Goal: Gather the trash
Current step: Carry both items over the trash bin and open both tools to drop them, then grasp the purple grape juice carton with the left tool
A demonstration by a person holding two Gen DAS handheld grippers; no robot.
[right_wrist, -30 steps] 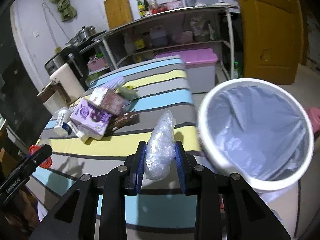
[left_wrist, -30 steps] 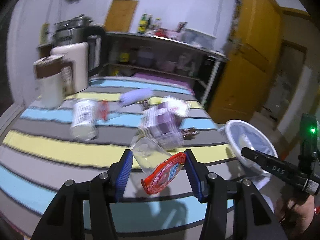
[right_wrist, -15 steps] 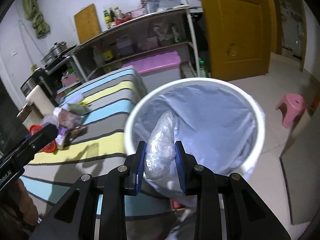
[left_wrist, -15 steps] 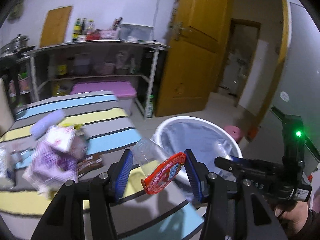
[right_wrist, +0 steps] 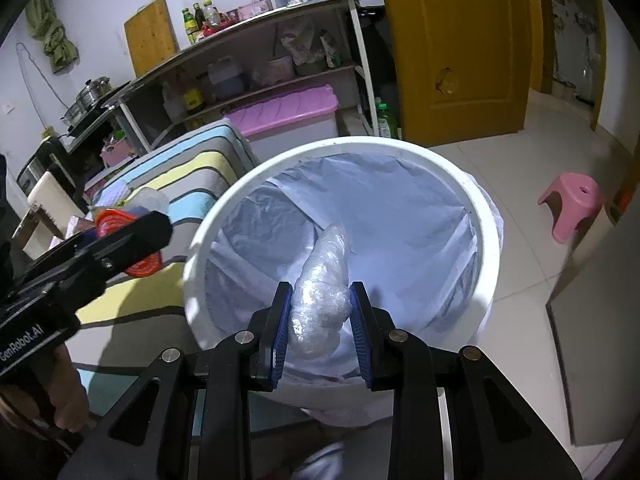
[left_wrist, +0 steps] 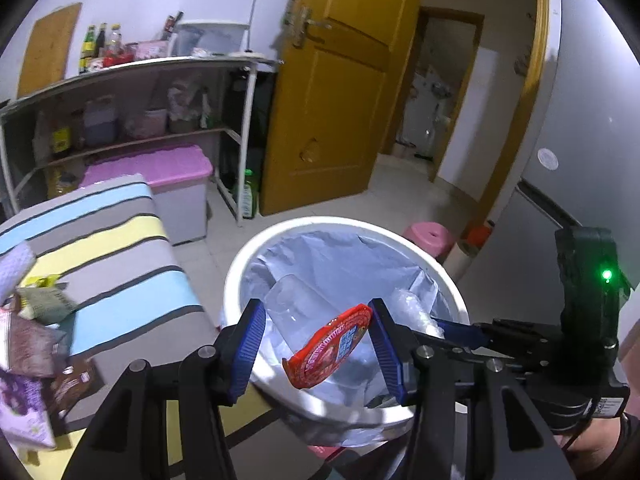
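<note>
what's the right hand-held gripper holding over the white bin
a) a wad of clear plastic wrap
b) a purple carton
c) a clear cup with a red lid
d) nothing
a: the right hand-held gripper is shut on a wad of clear plastic wrap, with its blue pads pressed on both sides, above the lined white bin.

Left gripper (left_wrist: 316, 346): jaws wide, blue pads pressing both sides of clear cup with red lid (left_wrist: 320, 336), pointing down-forward toward 12 o'clock. Right gripper (right_wrist: 320, 330): jaws narrow, clamped on crumpled plastic wrap (right_wrist: 322, 292), also tilted down. In left wrist view right gripper enters from 3 o'clock; hand (left_wrist: 600, 446) partly visible at 4 o'clock.
</note>
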